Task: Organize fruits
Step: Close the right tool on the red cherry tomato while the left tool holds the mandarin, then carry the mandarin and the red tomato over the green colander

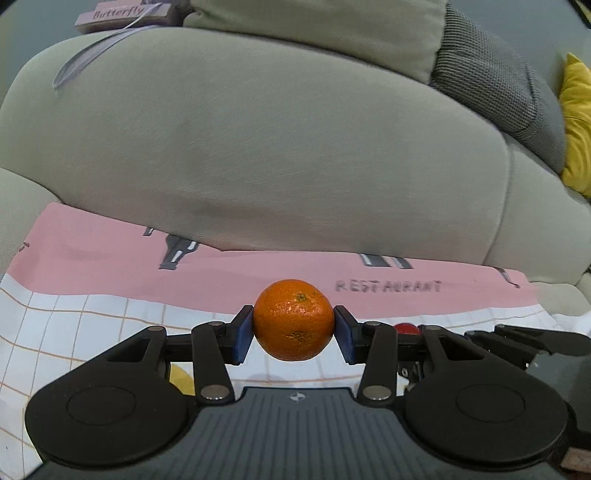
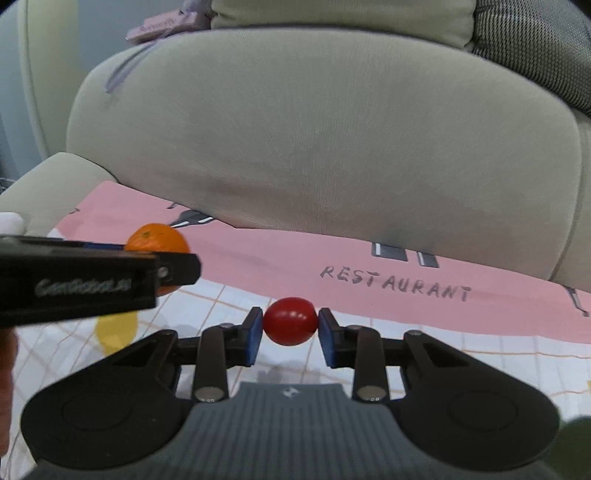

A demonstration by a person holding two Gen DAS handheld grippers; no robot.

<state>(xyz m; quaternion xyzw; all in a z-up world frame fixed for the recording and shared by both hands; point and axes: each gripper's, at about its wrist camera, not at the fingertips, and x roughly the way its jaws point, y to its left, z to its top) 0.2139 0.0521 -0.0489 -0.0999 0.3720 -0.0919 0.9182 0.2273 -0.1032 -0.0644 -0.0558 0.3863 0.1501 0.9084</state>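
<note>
My left gripper [image 1: 293, 328] is shut on an orange mandarin [image 1: 293, 319] and holds it above the cloth. The same mandarin [image 2: 157, 238] shows at the left of the right wrist view, behind the left gripper's black body [image 2: 77, 284]. My right gripper [image 2: 290, 330] is shut on a small red fruit [image 2: 290, 320], held above the cloth. That red fruit [image 1: 406, 328] peeks out behind the right gripper's black fingers at the right of the left wrist view. A yellow fruit [image 2: 116, 330] lies on the cloth below the left gripper; it also shows in the left wrist view [image 1: 181, 380].
A pink and white checked cloth [image 2: 406, 266] printed "RESTAURANT" covers the surface. A beige sofa cushion [image 1: 258, 147] rises right behind it. A grey cushion [image 1: 491, 77] and a yellow cushion [image 1: 576, 122] lie at the right. A lilac "Butterfly" box [image 1: 122, 14] sits on top at the back.
</note>
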